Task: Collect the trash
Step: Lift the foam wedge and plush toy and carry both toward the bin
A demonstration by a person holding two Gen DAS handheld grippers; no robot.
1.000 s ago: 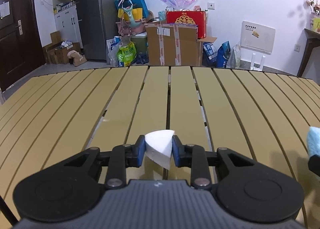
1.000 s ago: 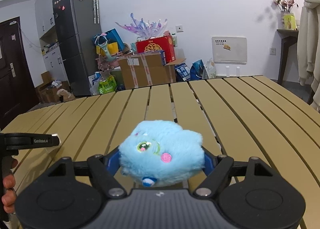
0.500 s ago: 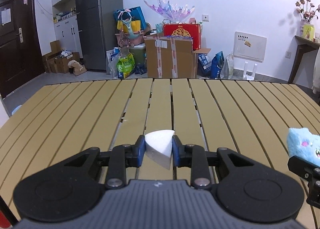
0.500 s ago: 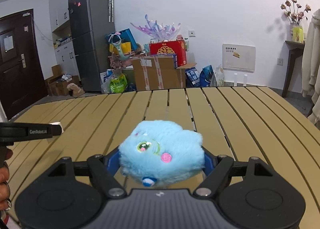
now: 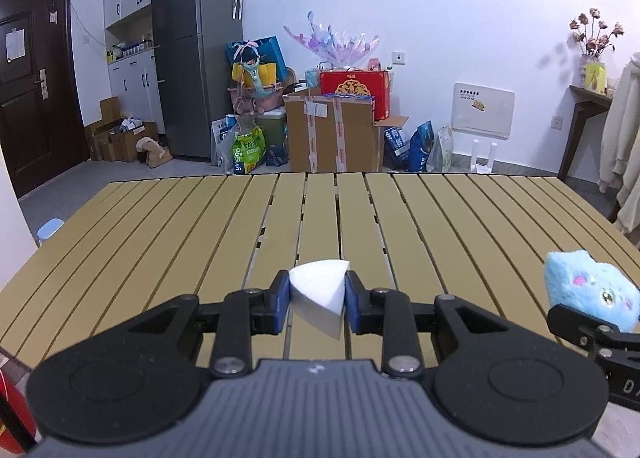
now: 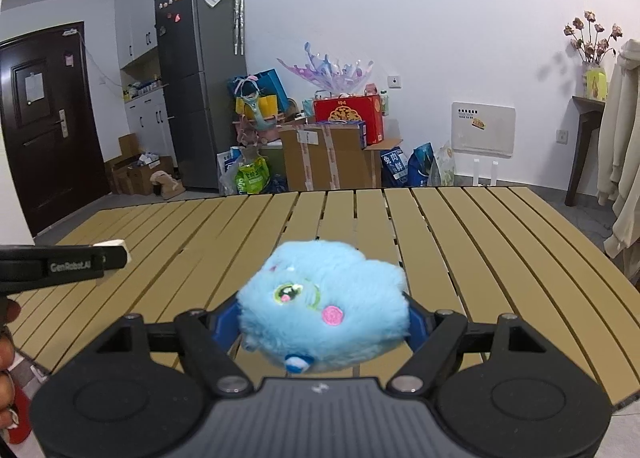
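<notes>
A white wedge-shaped foam piece [image 5: 319,295] is clamped between the blue pads of my left gripper [image 5: 316,300], which is shut on it above the slatted wooden table [image 5: 200,226]. My right gripper [image 6: 322,324] is shut on a fluffy blue plush toy [image 6: 320,306] with a green eye and a pink cheek. In the left wrist view the plush toy [image 5: 590,292] and one right finger [image 5: 576,324] show at the right edge. In the right wrist view the left gripper [image 6: 112,254] reaches in from the left, the foam piece [image 6: 116,245] at its tip.
Beyond the table's far edge stand a grey fridge [image 5: 196,58], taped cardboard boxes [image 5: 332,134], a red gift box [image 5: 354,88] and bags on the floor. A dark door [image 5: 36,90] is at left. A person's fingers [image 6: 8,338] show at the left edge.
Both grippers have risen and drawn back from the table's far edge, still holding the foam piece and the plush toy. More of the table and room shows now.
</notes>
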